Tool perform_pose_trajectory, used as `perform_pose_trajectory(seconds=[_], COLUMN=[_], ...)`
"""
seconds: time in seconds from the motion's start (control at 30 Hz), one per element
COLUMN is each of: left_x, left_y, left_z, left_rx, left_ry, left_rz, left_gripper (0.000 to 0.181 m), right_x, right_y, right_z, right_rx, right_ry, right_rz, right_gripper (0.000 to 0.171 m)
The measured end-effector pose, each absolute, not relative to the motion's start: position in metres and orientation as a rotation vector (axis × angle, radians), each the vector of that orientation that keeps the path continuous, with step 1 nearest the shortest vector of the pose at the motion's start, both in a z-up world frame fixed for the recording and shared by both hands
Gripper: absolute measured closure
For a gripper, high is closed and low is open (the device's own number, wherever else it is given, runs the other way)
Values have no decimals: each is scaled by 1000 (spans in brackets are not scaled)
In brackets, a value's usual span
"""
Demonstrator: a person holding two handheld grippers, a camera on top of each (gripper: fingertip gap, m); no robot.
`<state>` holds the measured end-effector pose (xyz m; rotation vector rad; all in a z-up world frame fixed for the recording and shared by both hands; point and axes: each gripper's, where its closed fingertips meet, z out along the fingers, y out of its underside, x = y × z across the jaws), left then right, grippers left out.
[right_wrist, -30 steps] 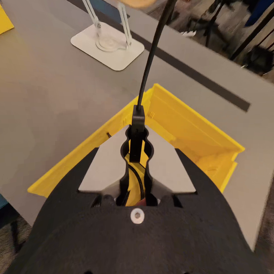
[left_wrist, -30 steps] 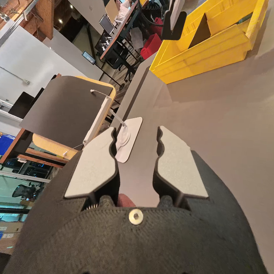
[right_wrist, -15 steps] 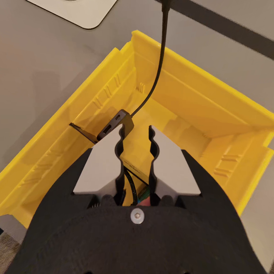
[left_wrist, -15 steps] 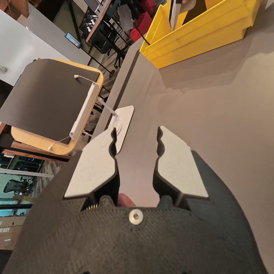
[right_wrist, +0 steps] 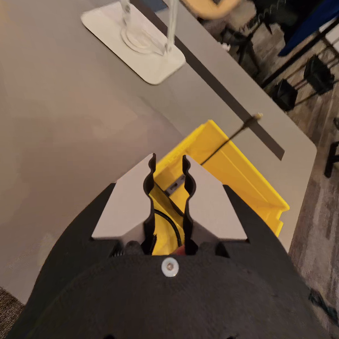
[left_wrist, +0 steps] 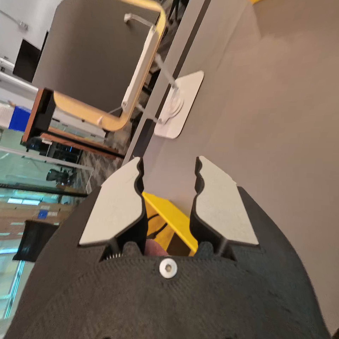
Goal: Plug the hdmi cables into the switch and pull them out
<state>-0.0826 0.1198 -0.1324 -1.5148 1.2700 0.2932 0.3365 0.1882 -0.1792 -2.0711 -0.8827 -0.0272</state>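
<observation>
In the right wrist view my right gripper (right_wrist: 169, 156) is open and empty, above the near end of a yellow bin (right_wrist: 238, 170). The dark switch (right_wrist: 176, 186) with its ports showing lies inside the bin, just beyond the fingertips. Its thin black cable (right_wrist: 236, 134) runs over the bin's far rim, and the plug end (right_wrist: 258, 115) sticks out above the table. Another black cable (right_wrist: 174, 227) lies in the bin under the gripper. My left gripper (left_wrist: 169, 159) is open and empty, above a yellow bin (left_wrist: 170, 216) that holds a black cable (left_wrist: 156, 220).
A white stand base (right_wrist: 139, 47) sits on the grey table (right_wrist: 64, 110) beyond the bin. It also shows in the left wrist view (left_wrist: 183, 102), carrying a dark board (left_wrist: 95, 51). The table's edge (right_wrist: 300, 192) is right of the bin, with chairs and floor beyond.
My right gripper opened and let the switch drop into the yellow bin, then drew back. My left gripper swung over a yellow bin, still open.
</observation>
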Motion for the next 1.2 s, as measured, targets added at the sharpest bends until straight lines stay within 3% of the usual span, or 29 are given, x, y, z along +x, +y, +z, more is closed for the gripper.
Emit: perform_pose_trajectory(seconds=[0.27,0.57,0.83,1.2], left_x=[-193,-282,-299,-263], left_y=[150,196,240,227], left_z=[-139,-177,-212,-201], left_rx=[-1795,-1949,-1902,-1845], left_ry=[1111,1064,1476,1706], left_rz=[433,613,844,1033], left_gripper=[121,127,127,130], right_x=[209,95,70,70], right_y=[128,95,85,83], right_z=[-150,-195,-225,-240], right_rx=[-1803,-1717,-1731,-1753], right_ry=[-1127,-1308,-1341,-1348], right_rz=[112,426,553,574], right_gripper=[145,143,143,144])
